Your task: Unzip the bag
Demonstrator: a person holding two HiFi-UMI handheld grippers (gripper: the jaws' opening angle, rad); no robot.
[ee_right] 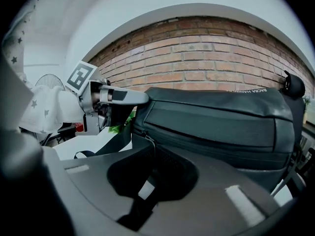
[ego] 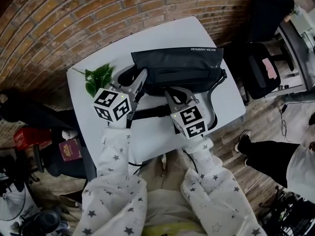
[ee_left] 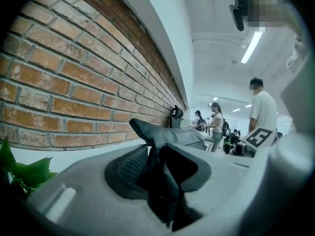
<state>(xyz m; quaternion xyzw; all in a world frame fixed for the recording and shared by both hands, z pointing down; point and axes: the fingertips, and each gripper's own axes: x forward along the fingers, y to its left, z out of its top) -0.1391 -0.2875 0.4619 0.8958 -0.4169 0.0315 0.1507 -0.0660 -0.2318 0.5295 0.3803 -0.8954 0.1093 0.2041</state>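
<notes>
- A black bag [ego: 177,65] lies lengthwise on a white table [ego: 197,33] that stands against a brick wall [ego: 74,14].
- A person in star-print sleeves holds a gripper in each hand, and both reach forward to the bag.
- The left gripper [ego: 141,77] is at the bag's left end. In the left gripper view its jaws [ee_left: 160,156] are clamped on a raised fold of the bag's black fabric [ee_left: 162,136].
- The right gripper [ego: 172,93] is at the bag's near side, near the middle.
- In the right gripper view its jaws [ee_right: 152,168] are nearly together. They pinch a thin zip pull [ee_right: 152,149] that runs down from the zip line along the bag's front [ee_right: 216,127].
- That same view shows the left gripper [ee_right: 113,97] gripping the bag's far left corner.
- The bag's strap [ego: 152,113] trails across the table in front of the bag, between the two grippers.
- Green leaves [ego: 98,77] lie on the table just left of the left gripper.
</notes>
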